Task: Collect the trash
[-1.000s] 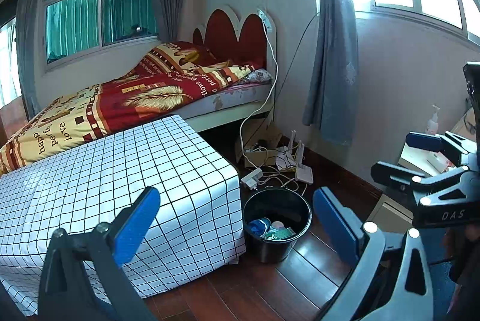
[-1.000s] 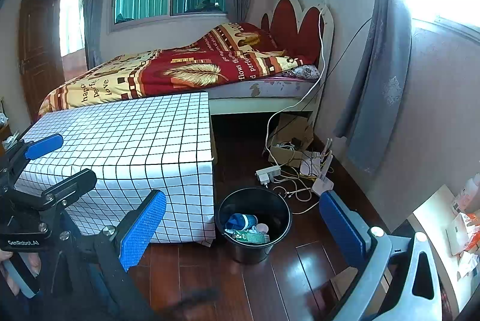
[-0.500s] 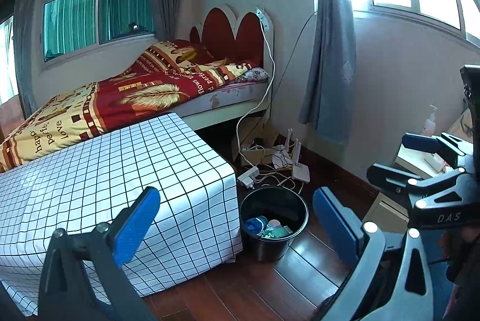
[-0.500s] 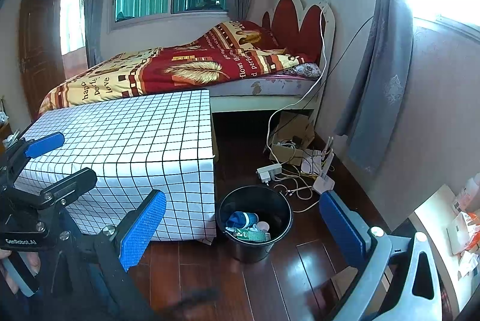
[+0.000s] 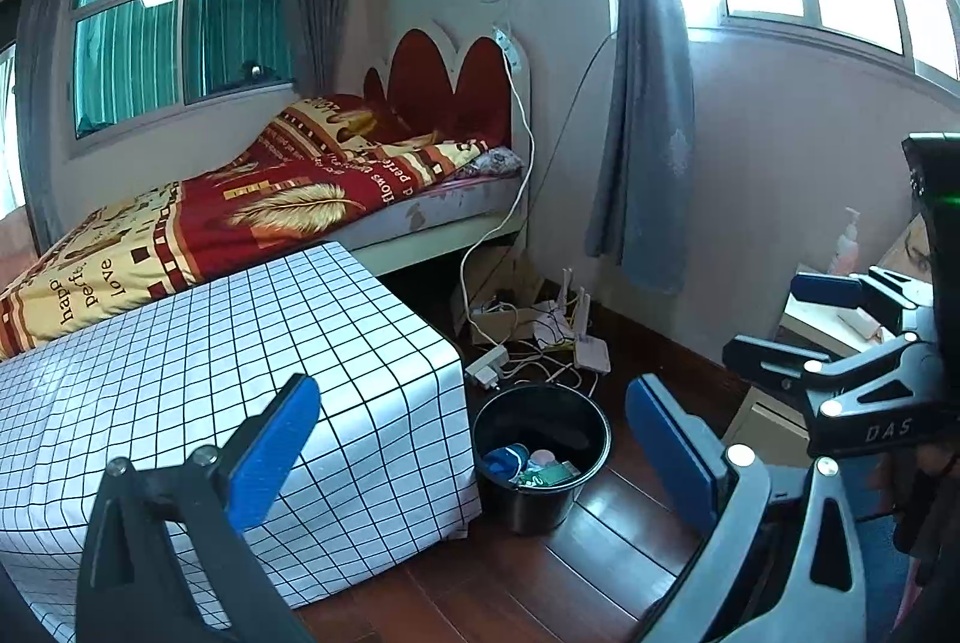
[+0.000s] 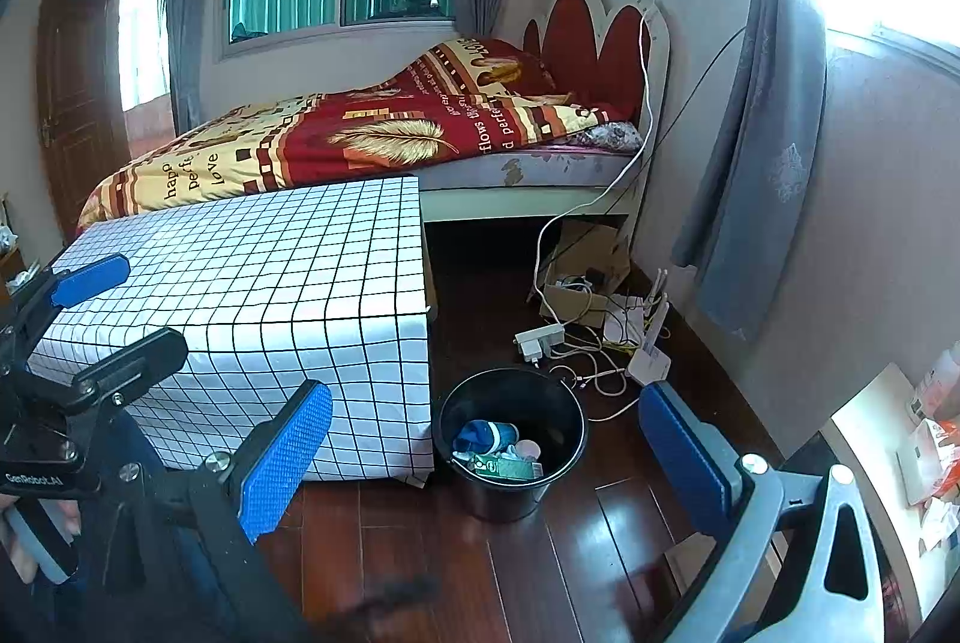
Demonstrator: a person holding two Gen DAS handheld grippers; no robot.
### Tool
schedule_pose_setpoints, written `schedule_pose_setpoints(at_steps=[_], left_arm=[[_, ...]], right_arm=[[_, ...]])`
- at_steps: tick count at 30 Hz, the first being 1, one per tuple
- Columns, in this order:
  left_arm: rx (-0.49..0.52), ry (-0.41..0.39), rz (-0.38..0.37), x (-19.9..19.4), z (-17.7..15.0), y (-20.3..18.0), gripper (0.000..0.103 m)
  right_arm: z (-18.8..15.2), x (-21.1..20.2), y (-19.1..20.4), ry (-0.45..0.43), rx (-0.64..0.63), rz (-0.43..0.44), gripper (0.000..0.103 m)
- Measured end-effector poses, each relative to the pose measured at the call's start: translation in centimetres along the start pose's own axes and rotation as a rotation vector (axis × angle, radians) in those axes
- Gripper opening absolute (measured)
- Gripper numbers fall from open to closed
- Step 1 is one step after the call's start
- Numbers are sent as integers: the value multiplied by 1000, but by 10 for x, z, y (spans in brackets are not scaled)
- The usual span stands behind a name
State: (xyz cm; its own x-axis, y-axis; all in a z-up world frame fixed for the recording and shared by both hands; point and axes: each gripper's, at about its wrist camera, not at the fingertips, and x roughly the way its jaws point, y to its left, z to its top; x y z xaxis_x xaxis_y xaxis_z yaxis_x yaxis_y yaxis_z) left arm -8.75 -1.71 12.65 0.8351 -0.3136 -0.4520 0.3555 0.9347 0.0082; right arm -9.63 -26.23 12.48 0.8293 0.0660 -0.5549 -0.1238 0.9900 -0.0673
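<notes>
A black trash bin stands on the wood floor beside the checkered table; it also shows in the right wrist view. Inside lie a blue item, a green packet and a pale round piece. My left gripper is open and empty, held above the floor short of the bin. My right gripper is open and empty too. Each gripper shows in the other's view: the right one at the far right, the left one at the far left.
A table with a white grid cloth stands left of the bin. Behind it is a bed. Cables, a power strip and a router lie on the floor by the wall. A low cabinet with packets is at right.
Both views drift slightly; the bin sits a touch further left and higher in the left wrist view. Both grippers stay open and empty.
</notes>
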Motion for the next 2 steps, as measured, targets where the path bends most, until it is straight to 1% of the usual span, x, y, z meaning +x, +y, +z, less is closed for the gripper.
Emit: schedule_pose_setpoints(at_steps=[2], left_arm=[[-4, 2, 0, 0, -1, -1, 102]], right_arm=[[-1, 1, 0, 2, -1, 1, 103]])
